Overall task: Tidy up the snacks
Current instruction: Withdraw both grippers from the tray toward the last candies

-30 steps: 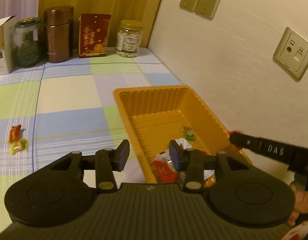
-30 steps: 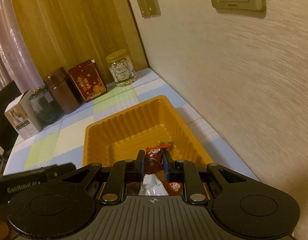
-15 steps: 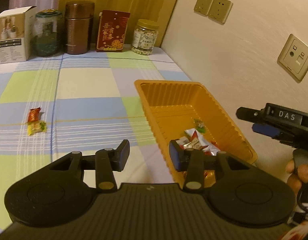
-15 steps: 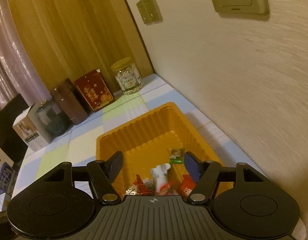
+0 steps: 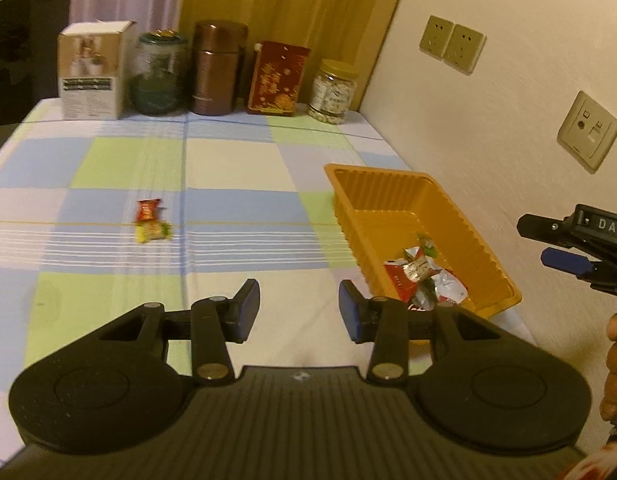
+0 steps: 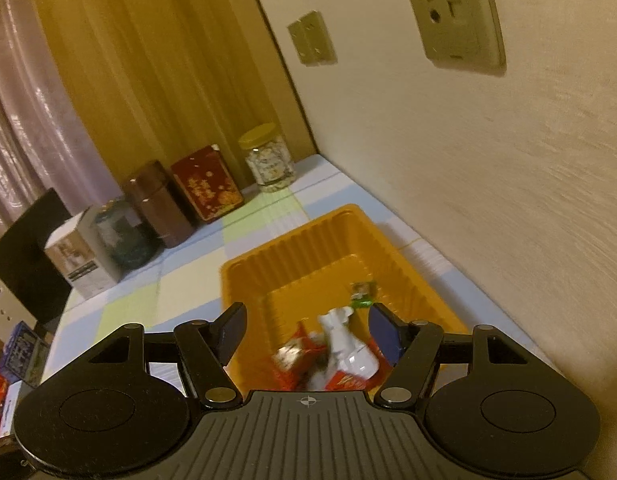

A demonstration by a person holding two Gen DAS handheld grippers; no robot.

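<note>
Released, red candy joins orange tray [image 6: 328,236]; right tongs [image 6: 308,330] stand apart.

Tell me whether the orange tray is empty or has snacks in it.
Partly filled. The orange tray holds a small pile of wrapped snacks at its near end; the far half of its floor is bare.

A: Was my left gripper [image 5: 299,309] blocked on the way to the two loose candies [image 5: 150,221]?

B: No, bare tablecloth [image 5: 236,160] between. Orange tray [image 5: 484,256] hugged the wall [image 5: 488,128]; jars and boxes [image 5: 218,74] lined the far edge.
</note>
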